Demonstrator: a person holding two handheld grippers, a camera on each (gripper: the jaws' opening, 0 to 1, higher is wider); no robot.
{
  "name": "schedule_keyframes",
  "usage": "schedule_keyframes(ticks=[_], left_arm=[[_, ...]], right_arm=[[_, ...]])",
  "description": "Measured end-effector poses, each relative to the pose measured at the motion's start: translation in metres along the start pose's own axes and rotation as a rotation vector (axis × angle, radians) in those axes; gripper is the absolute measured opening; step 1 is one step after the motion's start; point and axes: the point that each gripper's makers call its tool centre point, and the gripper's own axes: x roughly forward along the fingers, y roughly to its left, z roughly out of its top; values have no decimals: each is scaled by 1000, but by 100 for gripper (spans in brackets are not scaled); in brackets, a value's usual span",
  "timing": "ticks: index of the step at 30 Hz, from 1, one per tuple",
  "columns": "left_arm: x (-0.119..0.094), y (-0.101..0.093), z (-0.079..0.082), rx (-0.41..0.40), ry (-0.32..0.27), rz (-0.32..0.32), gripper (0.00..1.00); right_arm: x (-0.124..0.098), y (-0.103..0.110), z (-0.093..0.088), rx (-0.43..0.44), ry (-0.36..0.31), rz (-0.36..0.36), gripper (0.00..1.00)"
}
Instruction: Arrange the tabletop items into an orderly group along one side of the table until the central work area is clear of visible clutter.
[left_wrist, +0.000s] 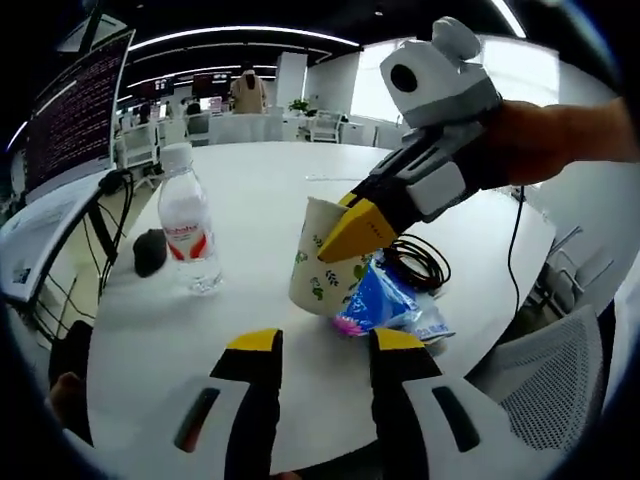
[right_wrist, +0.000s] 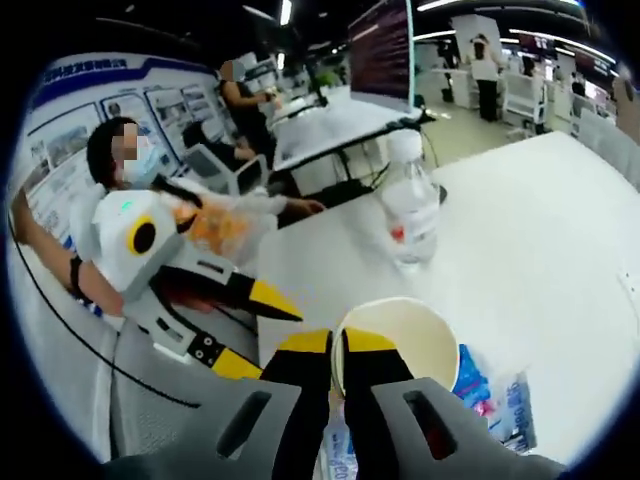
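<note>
A white paper cup (left_wrist: 320, 275) with green leaf print stands near the table's middle. My right gripper (left_wrist: 348, 222) reaches in from the upper right and is shut on its rim, one yellow finger outside the wall. In the right gripper view the same cup (right_wrist: 405, 340) shows its open mouth, with my right gripper (right_wrist: 338, 345) pinching the left rim. A clear water bottle (left_wrist: 190, 235) with a red label stands left of the cup. My left gripper (left_wrist: 325, 345) is open and holds nothing, short of the cup. It appears as the left gripper (right_wrist: 255, 332) left of the cup.
A blue snack packet (left_wrist: 390, 305) lies against the cup's base, with a coiled black cable (left_wrist: 420, 260) behind it. A small black object (left_wrist: 150, 250) sits left of the bottle. The round white table (left_wrist: 260, 190) is bare farther back. A seated person (right_wrist: 215, 225) is beyond the table edge.
</note>
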Motion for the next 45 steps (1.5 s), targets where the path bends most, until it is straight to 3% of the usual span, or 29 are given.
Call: schedule_keyframes(ticks=[7, 17, 23, 33, 45], left_arm=[[-1, 0, -4, -13, 6, 4, 33], [-1, -1, -5, -42, 4, 3, 33], [0, -2, -4, -49, 0, -1, 33], [-3, -6, -7, -54, -1, -5, 32], [-5, -6, -6, -66, -9, -5, 32]], right_arm=[[16, -13, 2, -88, 54, -40, 1], [42, -28, 5, -325, 176, -73, 1], [55, -39, 6, -407, 222, -89, 0], [69, -46, 5, -435, 247, -83, 0], [78, -59, 3, -535, 314, -107, 0]])
